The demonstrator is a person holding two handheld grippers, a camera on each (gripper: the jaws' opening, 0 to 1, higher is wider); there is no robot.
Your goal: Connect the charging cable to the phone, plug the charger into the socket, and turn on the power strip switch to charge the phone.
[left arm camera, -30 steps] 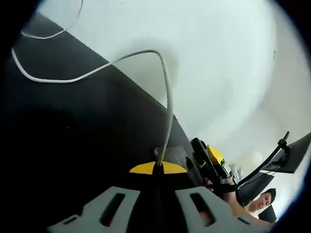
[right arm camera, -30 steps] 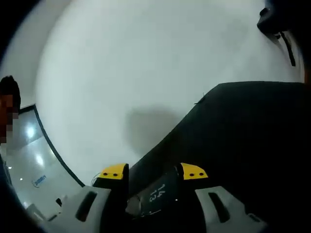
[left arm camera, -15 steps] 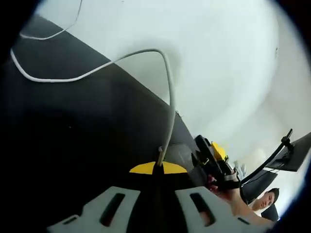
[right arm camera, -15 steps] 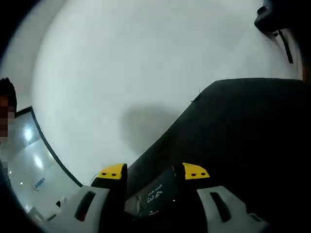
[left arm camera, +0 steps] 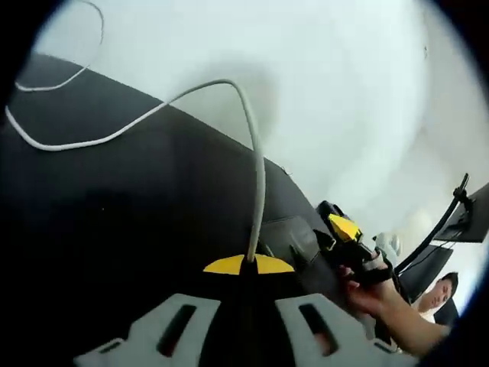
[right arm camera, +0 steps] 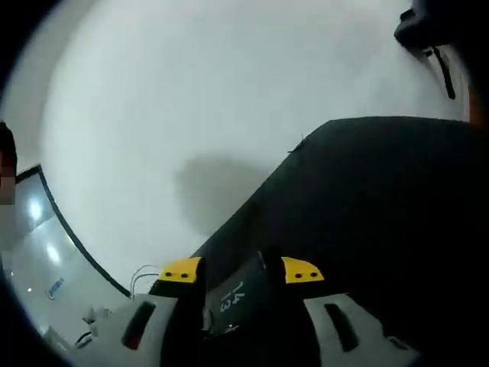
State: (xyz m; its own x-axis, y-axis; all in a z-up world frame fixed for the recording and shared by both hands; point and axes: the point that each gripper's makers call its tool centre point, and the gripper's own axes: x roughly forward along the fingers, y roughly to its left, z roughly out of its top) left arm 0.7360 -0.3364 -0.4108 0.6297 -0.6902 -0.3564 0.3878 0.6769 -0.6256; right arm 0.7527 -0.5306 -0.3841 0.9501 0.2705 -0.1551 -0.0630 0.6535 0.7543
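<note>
Phone point(right arm camera: 237, 294) gripped in right tool point(right arm camera: 241, 269); left tool point(left arm camera: 248, 264) clamps white cable point(left arm camera: 258, 176)

One white cable point(left arm camera: 258, 176) looping over one black mat point(left arm camera: 114, 229) — one phone point(right arm camera: 238, 294), two grippers, one hand point(left arm camera: 365, 294) — one monitor point(left arm camera: 477, 222).

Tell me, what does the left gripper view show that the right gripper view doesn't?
The left gripper view alone shows the white cable rising from the shut left hand-held gripper and looping across the mat, plus a person's hand holding the right hand-held gripper. The right gripper view alone shows the phone's printed "14 13" between that gripper's yellow tips. Both share the black mat on the white table.
</note>
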